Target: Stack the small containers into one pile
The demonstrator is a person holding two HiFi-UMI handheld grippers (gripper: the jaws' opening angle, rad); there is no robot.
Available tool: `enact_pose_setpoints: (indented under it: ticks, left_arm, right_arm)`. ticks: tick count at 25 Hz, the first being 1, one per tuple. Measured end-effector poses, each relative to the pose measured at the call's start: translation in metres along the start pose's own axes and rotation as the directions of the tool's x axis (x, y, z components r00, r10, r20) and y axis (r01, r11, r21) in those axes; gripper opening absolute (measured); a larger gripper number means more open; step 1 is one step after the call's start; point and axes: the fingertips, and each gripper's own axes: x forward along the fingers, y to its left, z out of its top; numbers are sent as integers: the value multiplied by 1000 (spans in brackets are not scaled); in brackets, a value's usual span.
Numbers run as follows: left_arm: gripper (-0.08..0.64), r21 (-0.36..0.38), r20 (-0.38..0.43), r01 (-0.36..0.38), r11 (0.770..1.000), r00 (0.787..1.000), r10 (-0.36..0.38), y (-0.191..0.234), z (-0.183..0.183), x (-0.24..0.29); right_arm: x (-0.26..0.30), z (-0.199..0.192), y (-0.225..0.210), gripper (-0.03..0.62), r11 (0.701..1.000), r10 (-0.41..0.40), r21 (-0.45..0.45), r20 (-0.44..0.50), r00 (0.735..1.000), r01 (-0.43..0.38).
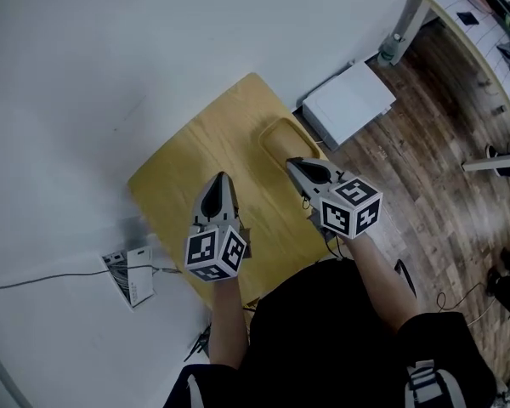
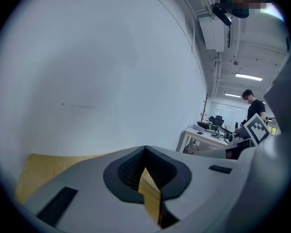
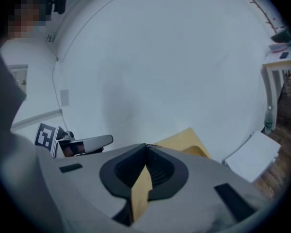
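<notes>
A small yellow wooden table [image 1: 187, 164] stands against a white wall. One shallow oblong container [image 1: 280, 136] of the same yellow colour lies on its far right part; I see no other container. My left gripper [image 1: 221, 178] hangs over the middle of the table, jaws shut with nothing between them. My right gripper [image 1: 292, 163] is shut and empty too, its tip over the container's near end. In both gripper views the jaws meet tip to tip, left gripper [image 2: 145, 149] and right gripper [image 3: 146, 147], pointing at the wall.
A white flat box [image 1: 348, 102] lies on the wooden floor right of the table. A small white device with a cable [image 1: 132, 274] lies at the left. A white desk leg [image 1: 401, 34] stands at the far right. A person [image 2: 254, 108] stands far off.
</notes>
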Motion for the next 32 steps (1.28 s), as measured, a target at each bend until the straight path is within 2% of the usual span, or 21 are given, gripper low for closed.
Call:
enact_pose_setpoints:
  ticks: [3,6,12,16,20,22,27,32]
  left_arm:
    - [14,-14,79,-55,998,995,56,5,17,-34]
    - [14,-21,161,-116,993,980,118,11,33,-69]
    - [14,-38,267,-219,975,938,221,29,54,-134]
    - [14,-56,306,-318,947,897,319,38,60,-179]
    - [14,-103,351,-418,903,834,426,32,61,-216]
    - [14,-98,362,-441,892,819,445,27,57,-232]
    - [14,-56,420,-460,886,794,439,11,57,-262]
    - [14,-50,414,-473,880,792,450,2,39,-275]
  right_arm:
    - [-2,17,33,6,993,57,-107,14,998,-55]
    - [-3,31,66,6,974,105,-204,13,994,-100]
    - [-8,43,141,6,929,230,-302,15,973,-215]
    - [-17,48,191,5,882,291,-394,26,956,-258]
    - [-32,50,223,6,815,355,-495,15,935,-301]
    - [-42,42,233,5,803,359,-517,26,933,-295]
    - [-56,17,245,5,790,365,-538,25,931,-295]
    - [-70,1,253,5,772,379,-556,17,925,-306]
